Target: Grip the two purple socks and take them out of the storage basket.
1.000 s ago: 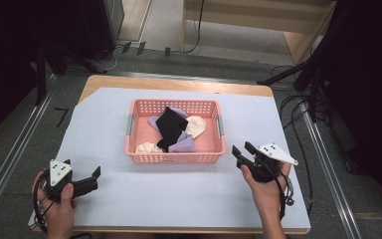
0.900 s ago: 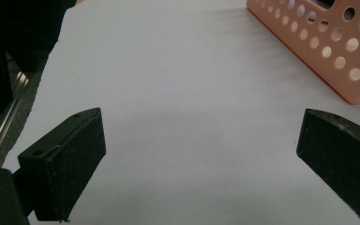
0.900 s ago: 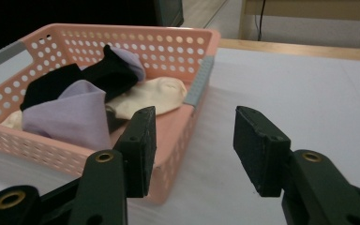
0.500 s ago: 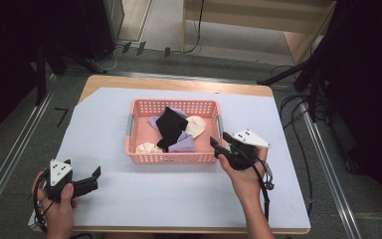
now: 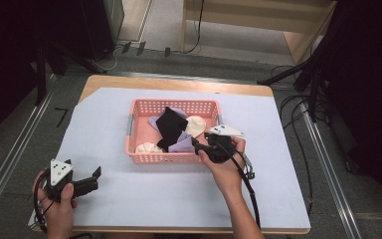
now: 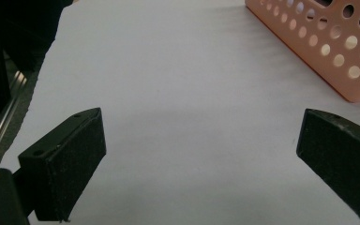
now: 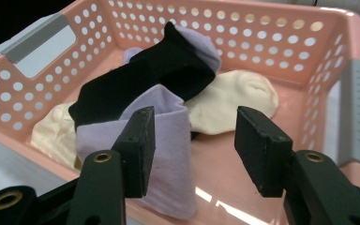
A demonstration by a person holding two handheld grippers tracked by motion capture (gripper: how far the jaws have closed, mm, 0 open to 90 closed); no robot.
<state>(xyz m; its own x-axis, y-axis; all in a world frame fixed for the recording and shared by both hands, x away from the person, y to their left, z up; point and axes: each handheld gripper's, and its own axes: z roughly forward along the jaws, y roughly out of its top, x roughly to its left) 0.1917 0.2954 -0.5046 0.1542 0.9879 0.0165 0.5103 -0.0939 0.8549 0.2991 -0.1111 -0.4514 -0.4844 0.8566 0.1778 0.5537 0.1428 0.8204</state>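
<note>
High view: right gripper [image 5: 197,144] reaches over the basket [image 5: 138,134] rim; left gripper [image 5: 95,175] rests apart. Left gripper view: jaws spread, empty. Right gripper view: jaws half spread, empty, beside the lilac sock [image 7: 166,140]. Next, likely descend and pinch it.

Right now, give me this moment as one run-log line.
right hand-held gripper: open, over basket edge, nearing lilac sock | left hand-held gripper: open, over white sheet | basket: black sock, cream socks
</note>
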